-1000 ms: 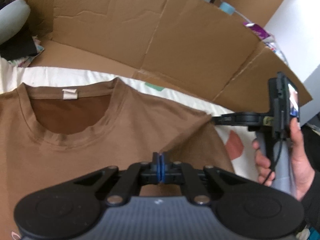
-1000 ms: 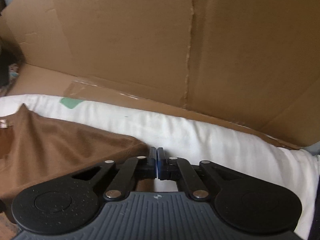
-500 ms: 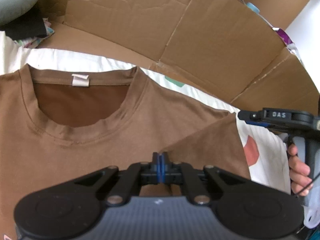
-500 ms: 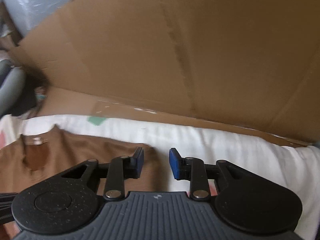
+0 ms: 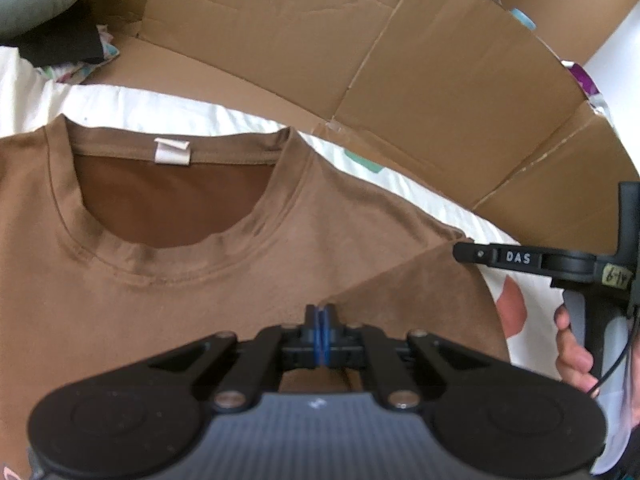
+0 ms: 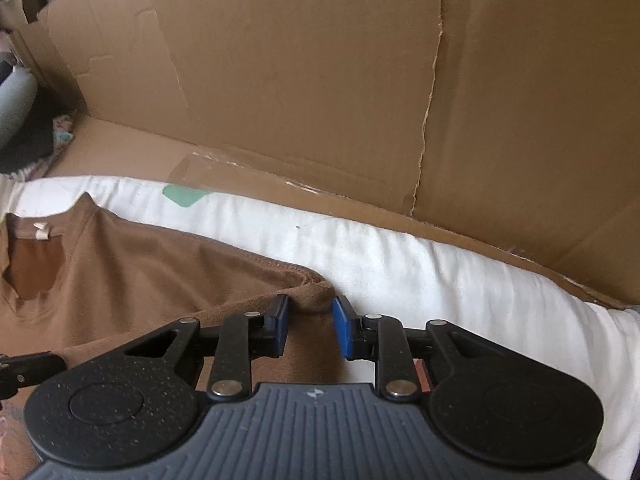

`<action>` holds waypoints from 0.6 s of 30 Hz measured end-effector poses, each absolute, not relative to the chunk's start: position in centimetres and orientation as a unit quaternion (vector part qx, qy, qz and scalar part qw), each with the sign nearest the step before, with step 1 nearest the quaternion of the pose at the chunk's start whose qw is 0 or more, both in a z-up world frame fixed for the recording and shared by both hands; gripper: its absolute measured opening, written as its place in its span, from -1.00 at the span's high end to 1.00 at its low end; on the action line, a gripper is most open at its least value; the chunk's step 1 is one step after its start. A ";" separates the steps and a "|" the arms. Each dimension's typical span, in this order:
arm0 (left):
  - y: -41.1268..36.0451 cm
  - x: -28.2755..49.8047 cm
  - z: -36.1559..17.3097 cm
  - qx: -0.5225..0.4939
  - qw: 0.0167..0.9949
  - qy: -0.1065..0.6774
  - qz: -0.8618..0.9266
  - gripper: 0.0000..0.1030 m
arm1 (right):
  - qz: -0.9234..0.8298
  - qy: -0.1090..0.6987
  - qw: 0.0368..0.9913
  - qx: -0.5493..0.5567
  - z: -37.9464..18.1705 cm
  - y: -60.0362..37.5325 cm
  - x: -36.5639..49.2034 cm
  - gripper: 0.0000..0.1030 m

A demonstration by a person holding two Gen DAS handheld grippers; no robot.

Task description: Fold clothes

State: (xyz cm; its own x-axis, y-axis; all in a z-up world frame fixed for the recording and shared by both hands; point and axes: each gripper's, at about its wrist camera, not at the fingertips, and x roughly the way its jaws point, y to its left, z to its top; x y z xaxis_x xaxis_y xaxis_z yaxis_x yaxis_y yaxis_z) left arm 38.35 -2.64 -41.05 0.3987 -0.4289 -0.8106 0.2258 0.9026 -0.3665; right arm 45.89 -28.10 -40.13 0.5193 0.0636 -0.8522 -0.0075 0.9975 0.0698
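The right tongs (image 6: pixel 308 322), shut a second ago, are now parted and closing, the folded sleeve (image 6: pixel 310 300) released between them; the left tongs (image 5: pixel 320 334) remain shut on the brown T-shirt (image 5: pixel 160 300).

Both wrist views close, angled down, perhaps sharing the T-shirt (image 5: pixel 200 280) collar.

Your left gripper (image 5: pixel 321 317) is pinched closed over the brown T-shirt (image 5: pixel 160 280); your right gripper (image 6: pixel 309 325) is closing, jaws straddling the T-shirt's folded sleeve edge.
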 end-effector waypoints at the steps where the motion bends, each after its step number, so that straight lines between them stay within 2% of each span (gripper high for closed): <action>1: -2.7 38.4 -41.2 -0.098 0.830 0.512 -0.197 0.97 | 0.017 0.491 0.871 0.026 -40.3 -28.0 46.0 0.41; 6: -2.6 38.9 -42.4 -0.103 0.825 0.520 -0.194 0.97 | 0.001 0.495 0.869 0.007 -40.6 -27.4 46.9 0.42; 11: -1.6 39.2 -42.5 -0.133 0.816 0.528 -0.196 0.87 | 0.010 0.491 0.871 0.006 -39.4 -27.9 46.2 0.40; 12: -1.3 39.1 -42.3 -0.135 0.818 0.524 -0.194 0.83 | 0.013 0.490 0.872 0.008 -39.0 -28.2 46.0 0.40; 14: -1.2 38.5 -41.6 -0.129 0.823 0.517 -0.195 0.57 | 0.019 0.486 0.873 0.013 -38.1 -28.6 45.5 0.35; 18: -1.4 37.3 -40.2 -0.107 0.833 0.504 -0.199 0.49 | 0.032 0.473 0.880 0.023 -35.7 -30.2 42.7 0.35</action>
State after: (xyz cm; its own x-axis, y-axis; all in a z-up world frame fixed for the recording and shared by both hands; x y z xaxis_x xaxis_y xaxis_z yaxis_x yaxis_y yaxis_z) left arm 37.35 -1.41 -40.15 0.4117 -0.4400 -0.7980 0.2246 0.8977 -0.3791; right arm 42.74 -30.20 -35.69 0.5510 0.0787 -0.8308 -0.0347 0.9968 0.0714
